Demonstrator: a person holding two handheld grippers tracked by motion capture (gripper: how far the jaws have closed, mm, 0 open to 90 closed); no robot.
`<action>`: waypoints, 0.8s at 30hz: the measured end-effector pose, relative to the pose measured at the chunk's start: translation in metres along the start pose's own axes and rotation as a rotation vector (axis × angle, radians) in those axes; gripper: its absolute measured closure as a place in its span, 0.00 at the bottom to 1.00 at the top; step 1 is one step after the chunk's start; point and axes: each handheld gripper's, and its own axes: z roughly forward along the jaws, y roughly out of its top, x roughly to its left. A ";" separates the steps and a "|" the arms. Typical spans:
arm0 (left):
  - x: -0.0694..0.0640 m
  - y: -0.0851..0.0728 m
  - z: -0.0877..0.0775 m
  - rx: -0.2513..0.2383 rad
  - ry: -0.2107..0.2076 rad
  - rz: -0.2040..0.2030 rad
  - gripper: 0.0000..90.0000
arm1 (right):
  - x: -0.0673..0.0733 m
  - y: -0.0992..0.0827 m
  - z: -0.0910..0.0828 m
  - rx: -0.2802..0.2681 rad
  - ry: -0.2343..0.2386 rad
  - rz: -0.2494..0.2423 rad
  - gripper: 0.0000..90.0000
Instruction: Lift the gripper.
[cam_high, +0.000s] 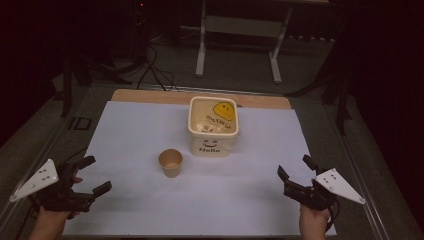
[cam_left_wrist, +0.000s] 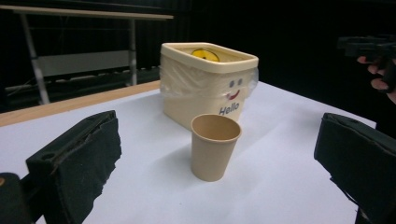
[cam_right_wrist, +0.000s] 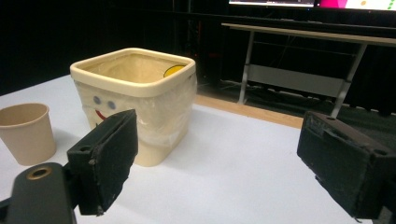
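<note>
Two grippers rest at the near corners of the white surface (cam_high: 150, 125), each held in a hand. Farthest left, the left gripper (cam_high: 90, 175) sits at the surface's near left edge with its jaws spread wide and nothing between them; in the left gripper view the two black pads frame open surface, with the cup standing between and beyond them. Further right, near the middle, a brown paper cup (cam_high: 170, 163) stands upright, mouth up, well apart from both grippers. Just behind it and slightly right stands a cream tub (cam_high: 212, 125), square with rounded corners, a smiling face and the word "Hello" on its front, clear film wrapped round its upper wall. Something pale lies inside with a yellow round shape, though the dim high view does not show what it is. Cup and tub stand close but not touching. Farthest right, the right gripper (cam_high: 296, 172) rests at the near right edge, its jaws likewise spread and empty, pointing toward the tub.
</note>
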 end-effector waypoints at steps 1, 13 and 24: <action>0.001 0.000 -0.001 0.003 -0.016 -0.004 0.01 | 0.000 0.000 0.000 0.000 -0.002 -0.005 0.14; 0.014 0.026 -0.007 0.040 -0.053 0.003 0.02 | 0.004 0.001 0.003 0.017 0.032 -0.003 0.14; 0.010 0.071 0.018 0.135 -0.126 0.095 0.02 | 0.004 0.000 0.006 0.030 0.071 -0.002 0.14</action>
